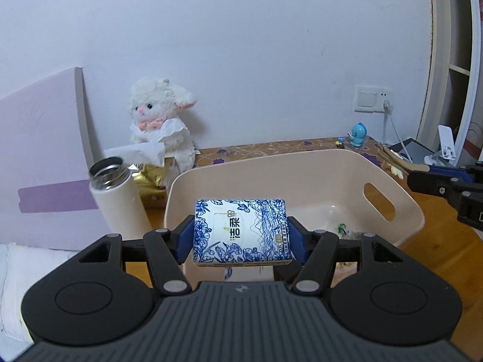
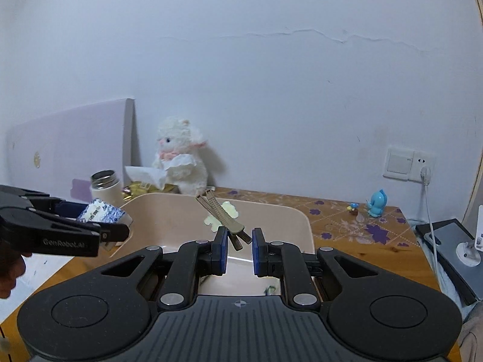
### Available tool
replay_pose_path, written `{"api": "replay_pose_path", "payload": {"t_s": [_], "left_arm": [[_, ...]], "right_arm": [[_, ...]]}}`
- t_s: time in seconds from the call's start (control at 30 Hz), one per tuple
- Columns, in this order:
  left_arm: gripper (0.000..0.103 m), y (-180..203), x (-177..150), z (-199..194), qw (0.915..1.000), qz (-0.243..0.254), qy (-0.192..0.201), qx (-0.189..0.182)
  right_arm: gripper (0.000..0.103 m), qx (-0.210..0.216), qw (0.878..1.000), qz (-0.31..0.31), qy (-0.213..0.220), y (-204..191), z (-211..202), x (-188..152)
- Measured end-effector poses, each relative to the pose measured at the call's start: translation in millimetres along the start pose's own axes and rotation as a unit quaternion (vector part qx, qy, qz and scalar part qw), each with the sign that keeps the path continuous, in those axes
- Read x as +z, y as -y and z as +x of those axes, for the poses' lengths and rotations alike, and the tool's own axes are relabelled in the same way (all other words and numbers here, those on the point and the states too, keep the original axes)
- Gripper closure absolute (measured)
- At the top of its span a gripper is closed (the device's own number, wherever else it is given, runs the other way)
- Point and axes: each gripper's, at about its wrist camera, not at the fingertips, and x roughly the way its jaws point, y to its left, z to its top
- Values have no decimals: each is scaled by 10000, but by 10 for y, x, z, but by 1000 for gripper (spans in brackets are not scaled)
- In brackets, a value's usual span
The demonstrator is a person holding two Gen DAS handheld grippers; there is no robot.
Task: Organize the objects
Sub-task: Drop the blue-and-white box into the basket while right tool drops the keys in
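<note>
My left gripper (image 1: 241, 235) is shut on a blue-and-white floral tissue pack (image 1: 241, 230) and holds it above the near-left rim of a beige plastic basket (image 1: 302, 169). In the right wrist view the left gripper (image 2: 116, 230) shows at the left with the tissue pack (image 2: 101, 211) over the basket (image 2: 169, 211). My right gripper (image 2: 239, 242) hovers over the basket; a hair clip with a pale flower (image 2: 225, 218) sits between its jaws, which stand slightly apart. The clip also shows in the left wrist view (image 1: 395, 160).
A white open thermos (image 1: 116, 196) stands left of the basket, with a white plush lamb (image 1: 163, 117) and a gold tissue box (image 1: 152, 178) behind. A blue figurine (image 2: 377, 203) sits at the back right of the wooden table (image 2: 362, 232). Small items lie in the basket's bottom (image 1: 344, 229).
</note>
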Motion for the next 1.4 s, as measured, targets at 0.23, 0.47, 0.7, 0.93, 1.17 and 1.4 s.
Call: {"api": "replay_pose_path", "payload": {"t_s": [0.23,0.47,0.7,0.93,1.17,1.4], "left_arm": [[39,90,88,521,9991,74,-387,146],[38,136,27,959,9944,137,-1019,225],[38,169,-43,1204,9874,192,-1550,237],[28,166,2,1199,9860,144,-1652,180],[15,191,89,1028,9910,68,-1329,124],[15,147,141,798,9942,-122,-1051,167]], "right_arm": [[88,-233,9994,-22,-269,147,345,9],[88,-266,9955,-87,-902,229,730,-96],[88,-346,9893,-273,-1391,253,1003,-236],[72,-375,9883,-290,-1451,225,1010,-231],[41,-275,9916,-169,-1250,183,841,-153],[36,-231,9949,-10,-983,138,546,-57]]}}
